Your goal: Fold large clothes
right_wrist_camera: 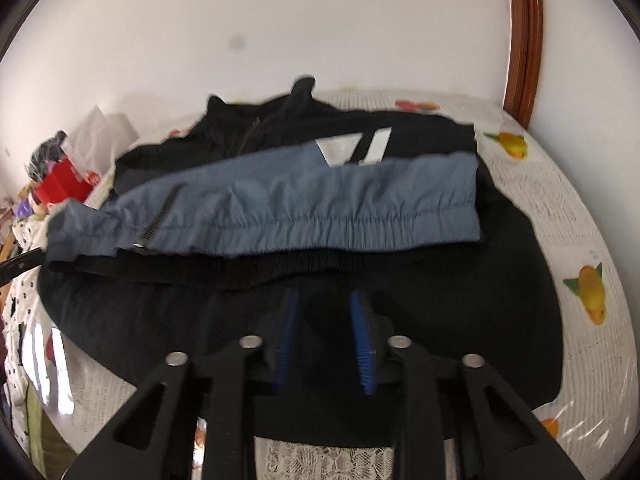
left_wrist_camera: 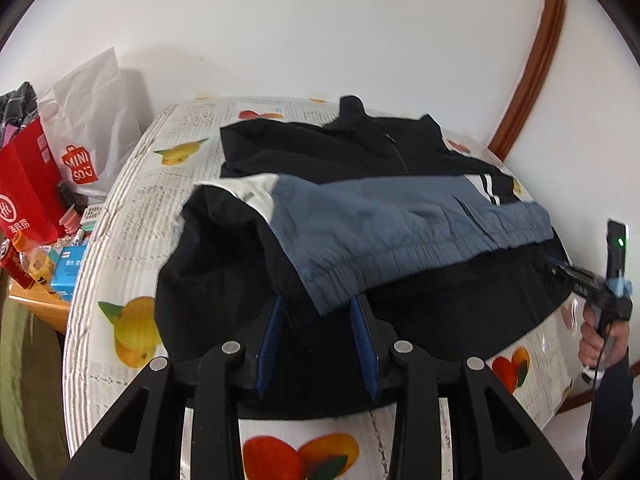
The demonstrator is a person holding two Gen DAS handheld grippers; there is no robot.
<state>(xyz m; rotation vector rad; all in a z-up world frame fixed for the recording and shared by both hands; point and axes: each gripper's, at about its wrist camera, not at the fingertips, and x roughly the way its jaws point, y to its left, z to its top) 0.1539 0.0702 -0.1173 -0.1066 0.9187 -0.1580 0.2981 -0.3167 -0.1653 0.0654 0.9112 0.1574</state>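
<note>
Black and blue-grey jacket (left_wrist_camera: pixel 360 216) lies on the table (left_wrist_camera: pixel 132 200), which wears a fruit-print cloth; collar toward the far wall, hem end toward the cameras. A blue-grey panel with an elastic gathered edge is folded across the middle of the garment, over the black fabric; white stripes (right_wrist_camera: pixel 360 148) show at its upper edge, and a short zip (right_wrist_camera: pixel 160 216) runs through it in the right wrist view. Left gripper (left_wrist_camera: pixel 318 304): fingers apart, tips over the near black fabric, the right-hand tip just at the corner of the blue-grey panel; nothing pinched between the blue pads (left_wrist_camera: pixel 269 340). Right gripper (right_wrist_camera: pixel 324 300): fingers apart with a narrower gap, tips over the black hem area just below the gathered edge; black cloth shows in the gap, pads not pressed on it as far as the view allows. In the left wrist view the right gripper appears at the far right edge, held in a hand (left_wrist_camera: pixel 600 340), a green light lit on it. Left of the table: red paper bag (left_wrist_camera: pixel 28 192), white shopping bag (left_wrist_camera: pixel 88 128), bottles (left_wrist_camera: pixel 30 264) and small boxes (left_wrist_camera: pixel 70 268) on a wooden side surface. Brown wooden frame (left_wrist_camera: pixel 536 60) against the white wall behind
</note>
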